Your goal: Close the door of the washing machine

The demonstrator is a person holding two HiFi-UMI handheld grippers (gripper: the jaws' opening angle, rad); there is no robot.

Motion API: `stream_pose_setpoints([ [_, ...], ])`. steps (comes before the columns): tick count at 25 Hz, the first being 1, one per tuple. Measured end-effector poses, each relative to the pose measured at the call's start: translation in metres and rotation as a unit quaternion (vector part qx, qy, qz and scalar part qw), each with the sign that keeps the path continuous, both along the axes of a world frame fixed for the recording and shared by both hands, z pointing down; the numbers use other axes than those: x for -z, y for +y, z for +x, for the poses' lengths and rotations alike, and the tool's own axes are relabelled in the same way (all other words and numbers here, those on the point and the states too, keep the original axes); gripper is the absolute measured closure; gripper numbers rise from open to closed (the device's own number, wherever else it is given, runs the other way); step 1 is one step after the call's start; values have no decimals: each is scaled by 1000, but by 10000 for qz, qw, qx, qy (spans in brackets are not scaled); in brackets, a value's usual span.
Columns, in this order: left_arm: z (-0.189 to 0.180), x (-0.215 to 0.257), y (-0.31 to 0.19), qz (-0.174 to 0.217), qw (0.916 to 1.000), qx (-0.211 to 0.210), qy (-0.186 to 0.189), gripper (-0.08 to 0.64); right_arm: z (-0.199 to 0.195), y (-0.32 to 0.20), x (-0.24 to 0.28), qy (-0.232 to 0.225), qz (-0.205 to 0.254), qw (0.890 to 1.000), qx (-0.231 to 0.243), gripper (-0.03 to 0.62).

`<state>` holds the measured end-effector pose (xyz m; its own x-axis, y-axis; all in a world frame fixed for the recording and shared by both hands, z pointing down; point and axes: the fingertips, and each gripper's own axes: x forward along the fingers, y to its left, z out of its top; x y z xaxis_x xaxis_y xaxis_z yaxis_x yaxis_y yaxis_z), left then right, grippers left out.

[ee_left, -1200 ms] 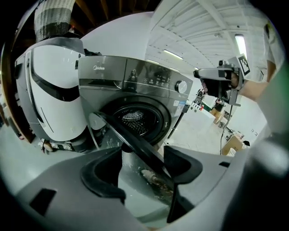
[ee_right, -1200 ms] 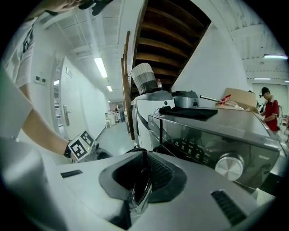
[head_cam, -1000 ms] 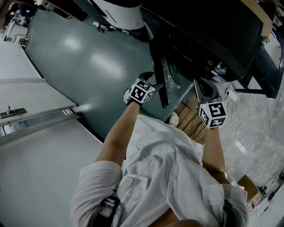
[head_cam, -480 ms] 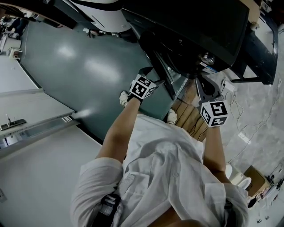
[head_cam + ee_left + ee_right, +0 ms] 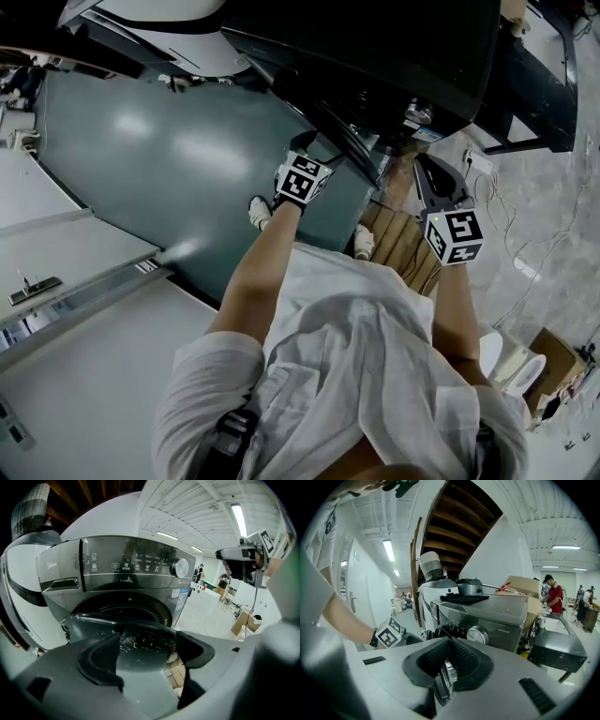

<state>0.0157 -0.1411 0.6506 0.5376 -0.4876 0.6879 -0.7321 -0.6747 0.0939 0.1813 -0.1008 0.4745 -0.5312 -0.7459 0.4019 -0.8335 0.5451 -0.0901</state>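
Observation:
The dark grey washing machine (image 5: 375, 56) fills the top of the head view. Its round glass door (image 5: 349, 150) hangs ajar, close to the front. My left gripper (image 5: 317, 150) is at that door. In the left gripper view the panel (image 5: 126, 569) and drum mouth are straight ahead, and my left gripper (image 5: 147, 651) is spread wide, with the door's scratched glass bowl (image 5: 136, 634) lying between the fingers without the pads pressing on it. My right gripper (image 5: 424, 167) is off the machine's right corner. In its own view my right gripper (image 5: 449, 656) has its ribbed pads together.
A white appliance (image 5: 23, 597) stands left of the washer. A wooden pallet (image 5: 403, 248) lies under the person's feet. Cables and a power strip (image 5: 478, 164) trail over the pale floor at right, near a cardboard box (image 5: 553, 361). A person in red (image 5: 553, 597) stands far right.
The door has swung in closer to the machine's front. Both grippers have moved up the picture toward the machine, the left one following the door.

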Motion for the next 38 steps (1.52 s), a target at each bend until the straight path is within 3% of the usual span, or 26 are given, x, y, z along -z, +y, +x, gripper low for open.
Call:
stream_pose_setpoints([
  [8, 26, -3, -30, 218, 9993, 297, -26, 193, 25, -1, -6, 54, -52, 9997, -214, 558],
  [15, 48, -2, -60, 149, 9969, 757, 162, 192, 39, -3, -12, 82, -120, 9994, -318, 558],
  [24, 49, -4, -74, 141, 9887, 1492, -75, 192, 50, -12, -14, 51, -151, 9991, -402, 558],
  [38, 53, -4, -79, 118, 9856, 1676, -177, 170, 47, -35, -20, -42, -176, 9994, -289, 558],
])
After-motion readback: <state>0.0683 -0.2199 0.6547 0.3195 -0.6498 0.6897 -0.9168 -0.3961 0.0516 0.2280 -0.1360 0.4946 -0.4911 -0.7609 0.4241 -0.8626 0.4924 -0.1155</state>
